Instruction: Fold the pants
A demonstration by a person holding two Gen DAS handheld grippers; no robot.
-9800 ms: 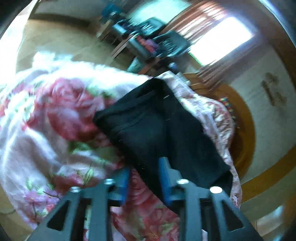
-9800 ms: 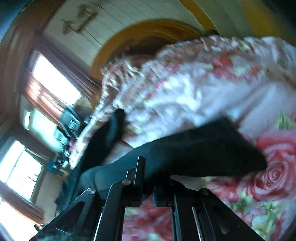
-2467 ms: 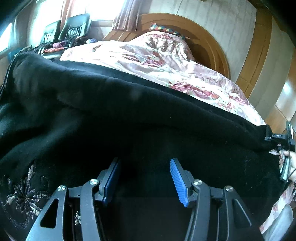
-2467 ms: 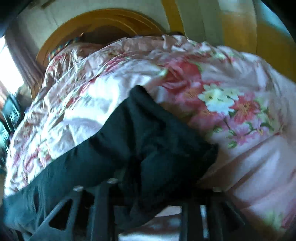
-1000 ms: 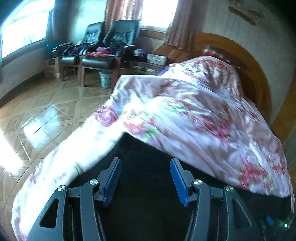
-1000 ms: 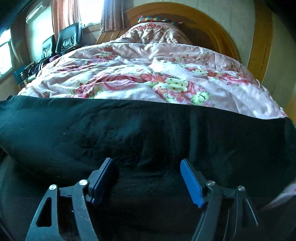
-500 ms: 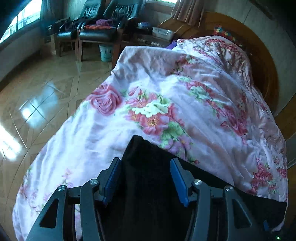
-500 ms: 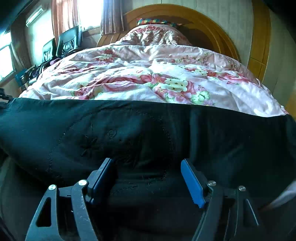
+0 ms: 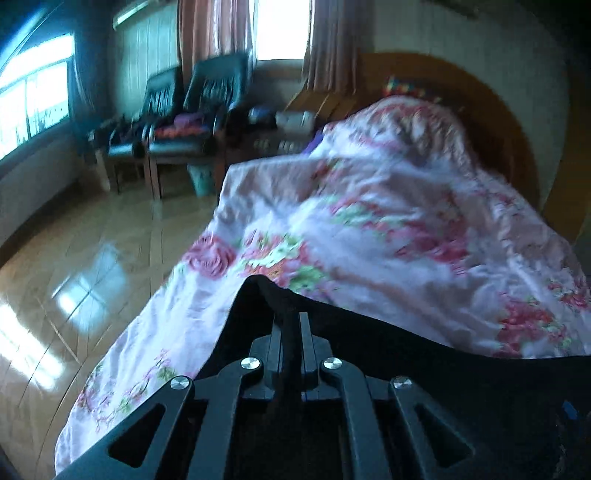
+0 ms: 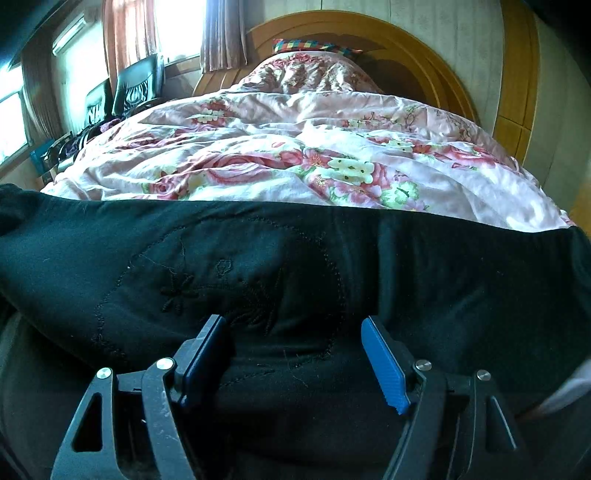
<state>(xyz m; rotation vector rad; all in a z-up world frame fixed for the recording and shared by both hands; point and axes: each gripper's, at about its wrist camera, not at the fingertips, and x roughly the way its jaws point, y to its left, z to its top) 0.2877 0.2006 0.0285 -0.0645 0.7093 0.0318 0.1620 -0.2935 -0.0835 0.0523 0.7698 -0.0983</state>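
Left gripper: jaws just closed, fingers drawn together and pinched on a raised corner of the black pants, a thin fold of cloth standing up between the pads. Corner peaked at the fingertips, fabric sloping away to both sides. Left view blurred.

Right gripper: fingers set wide apart, blue pads clear of the cloth, nothing gripped. Poised low over the pants, pointing along the bed toward the headboard.

Pants spread flat across the near end of the bed, lying on the pink floral quilt and crossing the whole right view from edge to edge. Dotted stitching and small embroidered flower motifs visible on the cloth just ahead of the right pads. Far edge of the pants straight and level against the quilt.

Quilt rumpled, heaped toward the headboard, a multicoloured pillow edge showing above the heap. Beside the bed in the left view: glossy tiled floor, two dark armchairs under a curtained window, a small bin next to them. Quilt edge hanging over the bed side toward the floor.
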